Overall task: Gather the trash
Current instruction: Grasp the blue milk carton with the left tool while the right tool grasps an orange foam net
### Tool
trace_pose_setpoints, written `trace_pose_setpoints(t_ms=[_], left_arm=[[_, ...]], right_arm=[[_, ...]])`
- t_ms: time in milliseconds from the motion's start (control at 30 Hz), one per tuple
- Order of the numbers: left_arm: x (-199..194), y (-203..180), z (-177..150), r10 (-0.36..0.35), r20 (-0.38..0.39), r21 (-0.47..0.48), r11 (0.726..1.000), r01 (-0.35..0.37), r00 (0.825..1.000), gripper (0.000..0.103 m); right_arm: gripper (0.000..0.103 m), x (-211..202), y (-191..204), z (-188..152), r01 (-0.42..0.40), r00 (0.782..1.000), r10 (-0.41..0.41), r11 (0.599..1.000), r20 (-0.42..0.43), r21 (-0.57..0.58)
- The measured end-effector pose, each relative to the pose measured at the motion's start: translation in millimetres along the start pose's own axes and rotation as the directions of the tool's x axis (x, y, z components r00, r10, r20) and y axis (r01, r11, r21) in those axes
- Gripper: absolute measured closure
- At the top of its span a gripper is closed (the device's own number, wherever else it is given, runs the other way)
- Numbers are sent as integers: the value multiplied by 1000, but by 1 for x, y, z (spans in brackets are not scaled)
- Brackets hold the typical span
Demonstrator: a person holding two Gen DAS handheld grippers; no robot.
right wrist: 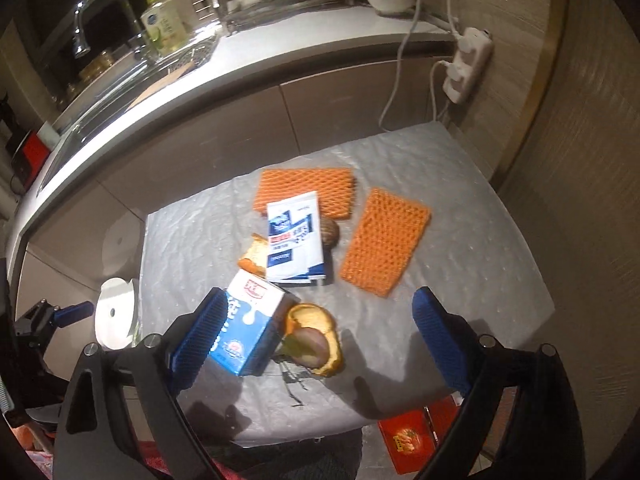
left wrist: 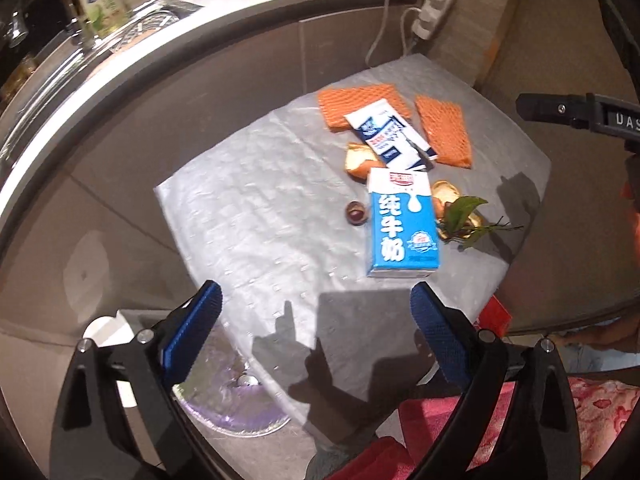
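Both claws are standing wide open and gripping nothing: the left gripper point(left wrist: 316, 336) is hanging over the near edge of the plastic sheet point(left wrist: 248, 208), the right gripper point(right wrist: 318, 340) over the blue milk carton point(right wrist: 248, 332), which is lying just inside its left finger beside a fruit peel point(right wrist: 316, 340). Beyond the carton, a flattened white-and-blue carton point(right wrist: 296, 236) and two orange foam nets point(right wrist: 384, 240) are awaiting collection. Judged step: choosing a piece; next, the right jaws need lowering astride the milk carton, then closing.
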State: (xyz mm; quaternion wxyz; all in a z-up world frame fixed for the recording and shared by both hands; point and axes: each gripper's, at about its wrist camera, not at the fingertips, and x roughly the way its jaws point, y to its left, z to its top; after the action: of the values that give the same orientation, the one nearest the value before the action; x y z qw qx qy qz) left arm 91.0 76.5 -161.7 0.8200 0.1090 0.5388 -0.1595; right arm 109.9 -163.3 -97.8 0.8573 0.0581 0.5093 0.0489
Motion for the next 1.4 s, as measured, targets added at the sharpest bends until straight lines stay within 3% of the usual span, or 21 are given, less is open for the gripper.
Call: trace_pose_setpoints(t_ms=[267, 433, 467, 533, 567, 833, 1100, 1233, 1300, 1400], left_arm=[[64, -54, 30, -88, -98, 62, 994, 94, 991, 12], [93, -71, 29, -85, -159, 88, 991, 100, 984, 13], [97, -73, 29, -81, -169, 87, 992, 96, 982, 16], [105, -73, 29, -66, -191, 82, 993, 83, 979, 39], [108, -72, 30, -61, -200, 77, 994, 77, 978, 39], [89, -67, 30, -22, -146, 49, 998, 30, 989, 40], [30, -55, 28, 19, -55, 15, 1000, -19, 998, 40], [4, -38, 28, 48, -18, -40, 998, -49, 999, 40], [-8, -28, 25, 65, 0, -74, 995, -65, 998, 40], [-23, -12, 20, 92, 18, -123, 988, -89, 996, 39]], right_arm=[[10, 0, -64, 6, 32, 999, -30, 999, -37, 35], [10, 8, -85, 14, 23, 998, -21, 999, -53, 38], [10, 10, -87, 15, 19, 998, -17, 999, -57, 34], [10, 15, -90, 18, 7, 998, -6, 1000, -63, 29], [10, 18, -91, 19, 0, 998, 2, 1000, -68, 24], [10, 61, -89, 28, -54, 991, 55, 998, -125, 7], [12, 143, -67, 35, -11, 976, -4, 998, -216, -69], [20, 162, -58, 34, 13, 972, -34, 996, -231, -92], [33, 168, -55, 33, 19, 970, -41, 995, -239, -95], [45, 170, -54, 30, 11, 970, -31, 996, -240, -84]])
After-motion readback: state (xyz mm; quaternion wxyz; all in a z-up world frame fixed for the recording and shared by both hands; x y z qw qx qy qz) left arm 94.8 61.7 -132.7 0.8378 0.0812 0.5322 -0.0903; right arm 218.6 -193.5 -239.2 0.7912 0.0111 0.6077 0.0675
